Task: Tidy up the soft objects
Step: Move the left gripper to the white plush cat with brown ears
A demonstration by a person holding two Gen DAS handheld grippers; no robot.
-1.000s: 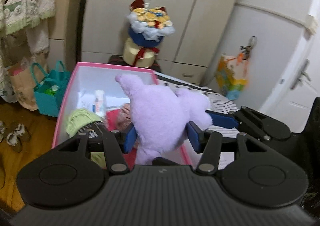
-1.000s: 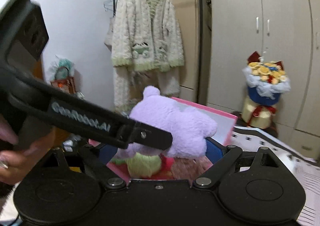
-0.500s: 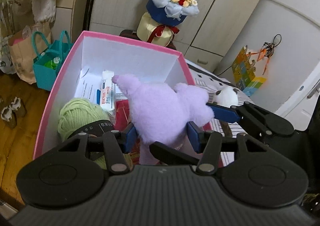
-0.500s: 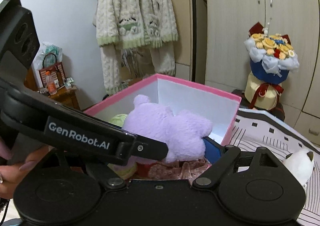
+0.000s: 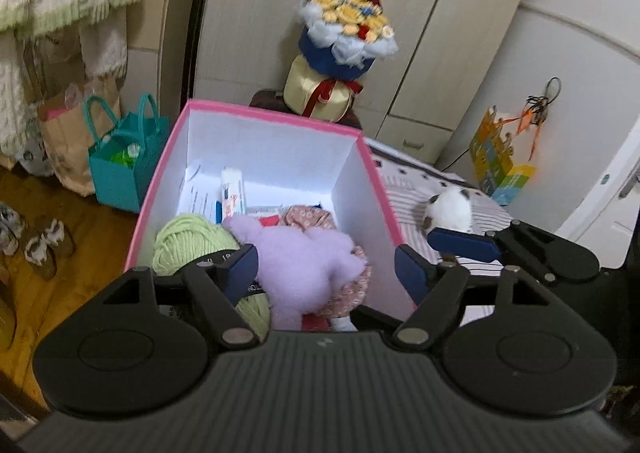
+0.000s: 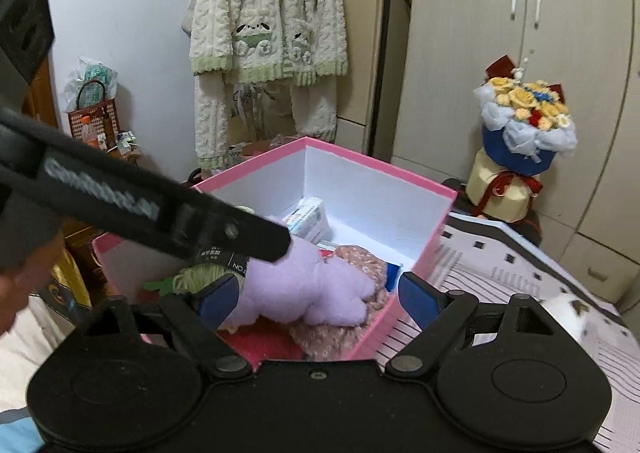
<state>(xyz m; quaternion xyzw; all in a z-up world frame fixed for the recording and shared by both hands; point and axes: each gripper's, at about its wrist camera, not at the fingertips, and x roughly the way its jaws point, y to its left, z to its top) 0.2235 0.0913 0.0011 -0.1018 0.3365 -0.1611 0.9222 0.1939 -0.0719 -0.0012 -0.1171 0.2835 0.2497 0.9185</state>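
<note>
A purple plush toy (image 5: 308, 265) lies inside the pink box (image 5: 276, 119), on a floral cloth (image 5: 308, 217) beside a green yarn ball (image 5: 192, 241). My left gripper (image 5: 326, 273) is open above it, its blue pads apart and off the toy. In the right wrist view the plush (image 6: 308, 289) lies in the box (image 6: 372, 165), and my right gripper (image 6: 318, 299) is open over it, empty. A small white plush (image 5: 448, 209) lies on the striped bedding right of the box; it also shows in the right wrist view (image 6: 568, 313).
A flower bouquet (image 5: 344, 41) stands on a stool behind the box, in front of wardrobe doors. A teal bag (image 5: 124, 161) and a paper bag sit on the wooden floor at left. A fluffy cardigan (image 6: 268, 21) hangs on the wall. Papers and small packs (image 5: 232, 193) lie in the box.
Both grippers lowered the purple plush into the pink box, then opened. The plush now lies loose in the box on the floral cloth.
</note>
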